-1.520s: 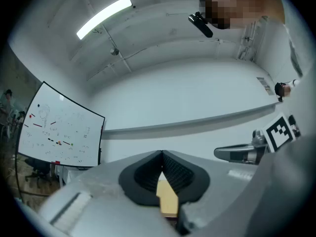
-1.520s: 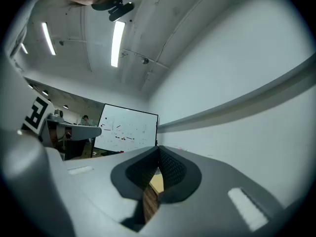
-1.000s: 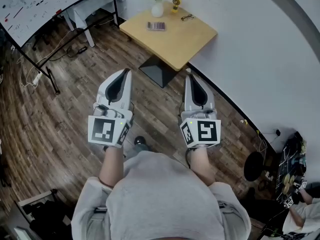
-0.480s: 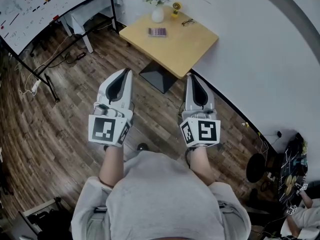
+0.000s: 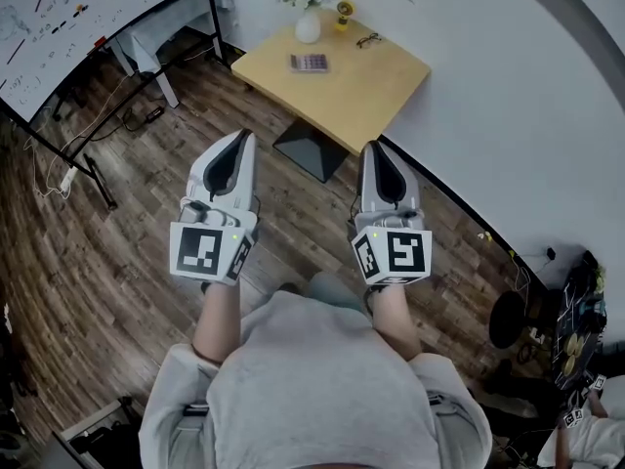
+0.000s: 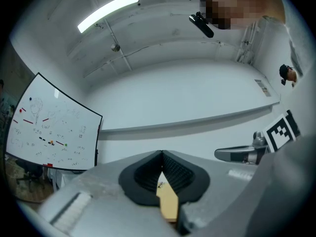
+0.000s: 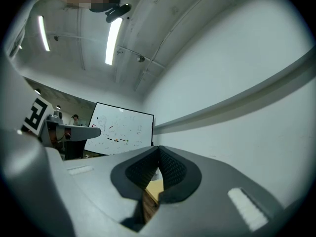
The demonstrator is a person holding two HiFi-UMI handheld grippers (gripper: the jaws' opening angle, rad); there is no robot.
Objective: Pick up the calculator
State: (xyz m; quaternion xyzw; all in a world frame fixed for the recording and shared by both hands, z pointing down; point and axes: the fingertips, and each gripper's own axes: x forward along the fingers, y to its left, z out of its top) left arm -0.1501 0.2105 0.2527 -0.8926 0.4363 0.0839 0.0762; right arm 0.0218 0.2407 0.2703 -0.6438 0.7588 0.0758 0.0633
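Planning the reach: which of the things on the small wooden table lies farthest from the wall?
The calculator, flat and dark, out on the open tabletop. The white vase, yellow object and glasses all sit along the edge by the wall.

Left tool (image 5: 244,137), right tool (image 5: 372,149): jaws together, empty.

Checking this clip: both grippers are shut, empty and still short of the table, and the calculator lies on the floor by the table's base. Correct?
Not quite. The calculator lies on top of the wooden table, near the white vase, not on the floor, as the head view shows. The rest stands: the left gripper and right gripper are shut, empty and short of the table.
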